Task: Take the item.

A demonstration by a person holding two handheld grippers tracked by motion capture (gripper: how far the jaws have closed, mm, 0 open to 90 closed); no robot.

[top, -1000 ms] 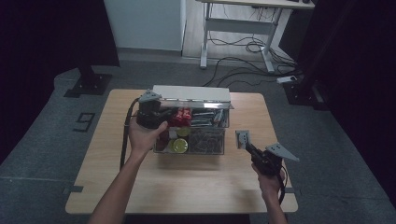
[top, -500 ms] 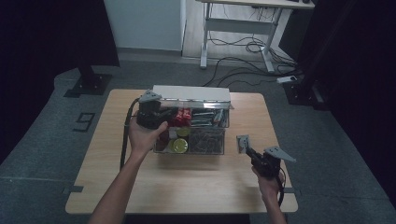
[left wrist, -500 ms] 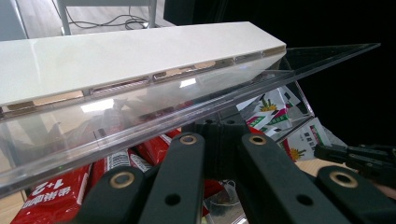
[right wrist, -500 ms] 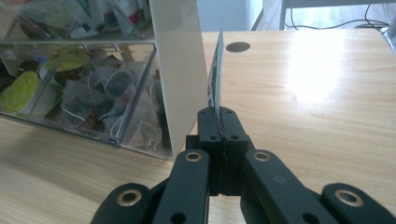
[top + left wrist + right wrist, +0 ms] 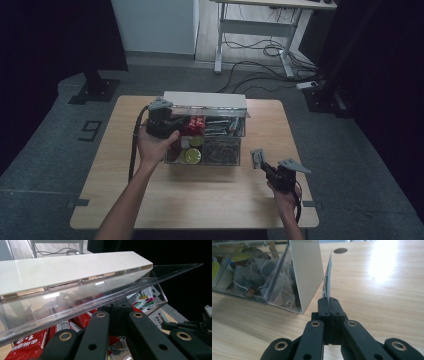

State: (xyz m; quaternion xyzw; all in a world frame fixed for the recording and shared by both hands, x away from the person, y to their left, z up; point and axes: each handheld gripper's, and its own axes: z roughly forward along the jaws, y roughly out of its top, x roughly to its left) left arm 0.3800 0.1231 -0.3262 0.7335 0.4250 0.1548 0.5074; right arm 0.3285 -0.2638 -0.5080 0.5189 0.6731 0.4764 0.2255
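Presently one clear organizer box (image 5: 205, 142), lid up, on the wooden table (image 5: 115, 195). Two grippers: left gripper (image 5: 161, 122) pressed shut on the lid's edge (image 5: 105, 300); right gripper (image 5: 329, 300) pinches one flat packet (image 5: 327, 281) just beside the box's right end. Grey floor, desk, cables beyond.

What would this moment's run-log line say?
left gripper: jaws shut at clear organizer box, lid raised | right gripper: jaws shut on flat packet, beside box above table
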